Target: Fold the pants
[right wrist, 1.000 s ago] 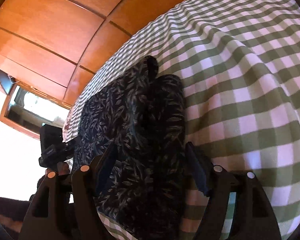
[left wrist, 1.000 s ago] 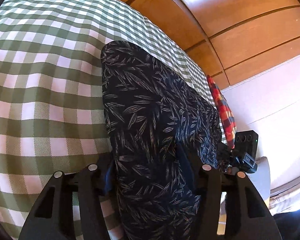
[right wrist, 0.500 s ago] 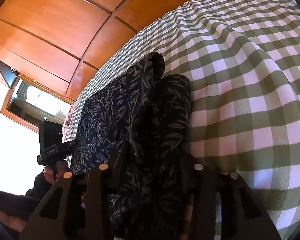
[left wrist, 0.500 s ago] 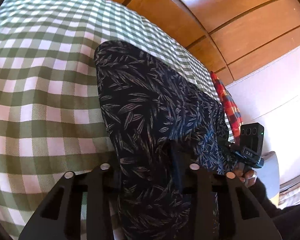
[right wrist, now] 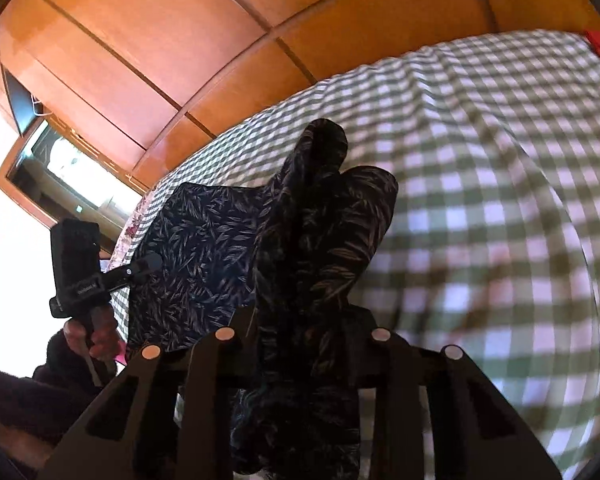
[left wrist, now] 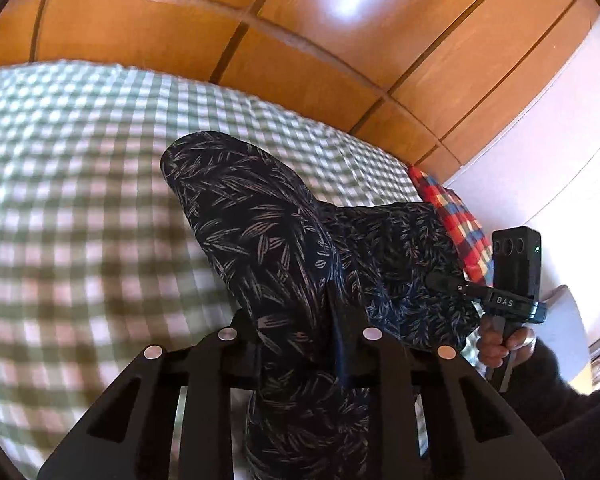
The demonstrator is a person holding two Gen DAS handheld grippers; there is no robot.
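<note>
- Both tools first: your left gripper (left wrist: 300, 344) is clamped on a bunch of the pants (left wrist: 260, 232), fabric squeezed between its two fingers and spilling below them.
- Your right gripper (right wrist: 304, 340) is pinching another bunch of the same dark leaf-print cloth, with folds hanging under the jaws too.
- You can see each tool from the other's camera, and both have cloth running right up to their tips.
- Between the two grips, the pants (right wrist: 204, 248) hang raised off the checked bedspread (left wrist: 80, 208), stretched as a sheet from one tool to the other.
- Farther out, the free end drapes forward and its tip looks to be touching or just above the bedspread (right wrist: 500, 184); the blur makes that hard to settle.
- My read on progress: you're mid-fold, cloth gripped and lifted, nothing laid down yet. The near layers look doubled, though I can't tell how many folds are in.
- What's left: carry the held edge over, lay it flat, release, then any further fold.
- Beyond the bed, a red plaid cushion (left wrist: 452, 216) sits at the edge, wooden panelling (left wrist: 300, 40) behind.
</note>
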